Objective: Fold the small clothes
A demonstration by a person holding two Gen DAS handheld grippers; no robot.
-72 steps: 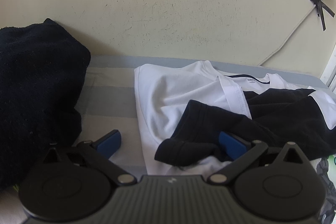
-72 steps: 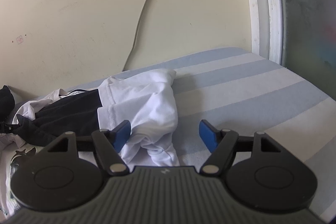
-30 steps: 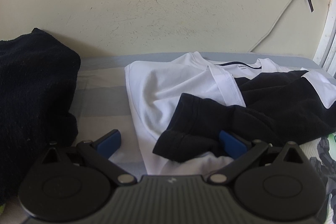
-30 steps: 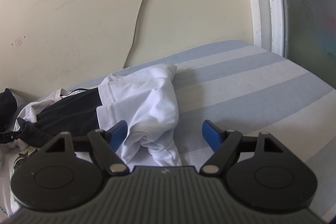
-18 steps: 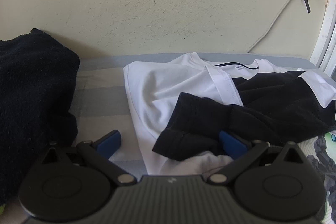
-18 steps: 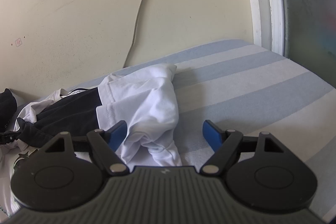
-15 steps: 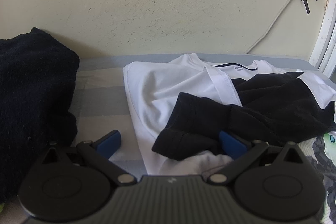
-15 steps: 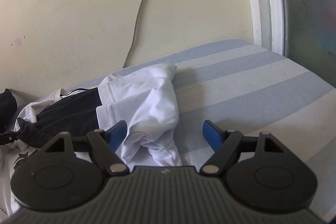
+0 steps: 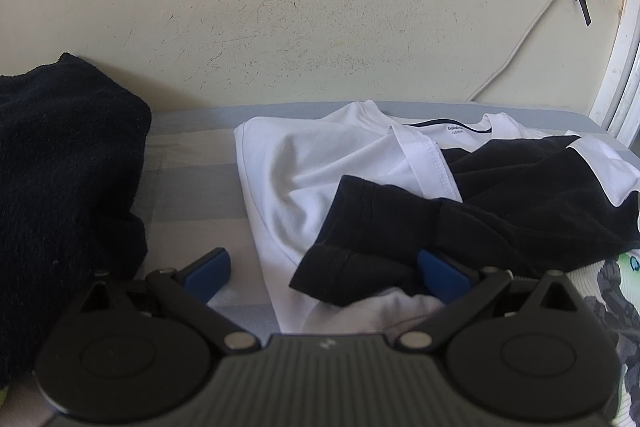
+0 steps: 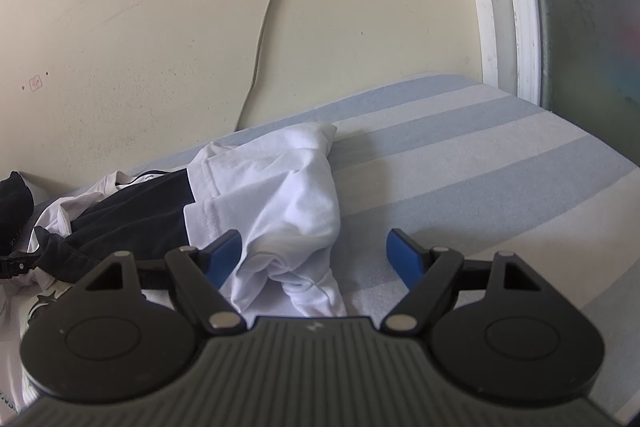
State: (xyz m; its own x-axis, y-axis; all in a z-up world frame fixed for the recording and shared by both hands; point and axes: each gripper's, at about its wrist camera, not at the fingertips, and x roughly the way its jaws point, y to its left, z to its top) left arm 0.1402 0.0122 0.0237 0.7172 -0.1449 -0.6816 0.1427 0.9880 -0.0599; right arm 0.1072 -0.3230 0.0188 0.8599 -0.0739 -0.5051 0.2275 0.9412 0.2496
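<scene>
i'm at the start of a fold, and nothing is gripped yet. the white t-shirt [image 9: 320, 167] lies rumpled on the striped bed [image 10: 460, 163], its collar toward the far edge by the wall, with a dark garment [image 9: 460, 219] draped over its middle and reaching toward the near edge. a printed piece of cloth [image 9: 616, 287] peeks out at the near right of the pile; i can't tell what it is. a separate dark heap [image 9: 60, 179] sits toward the left end of the bed, apart from the shirt.

my left hand-held gripper [image 9: 320, 271] hovers low over the near side of the pile with its blue pads spread wide: one pad sits over bare sheet beside the shirt's left edge, the other is tucked against the dark garment's cuff. it holds nothing. my right hand-held gripper [image 10: 316, 259] is likewise wide apart and holds nothing, straddling the bunched white sleeve end [image 10: 288, 211] of the shirt on the right side of the pile.

as i judge it, the step in hand is picking a garment and getting it flat. the next move calls for lifting the dark garment off the shirt, or pinching the shirt at two matching edges, and spreading it flat on the bare striped stretch toward the right end of the bed. i need each pad pair to close on a single layer, or i'll drag both garments together.
</scene>
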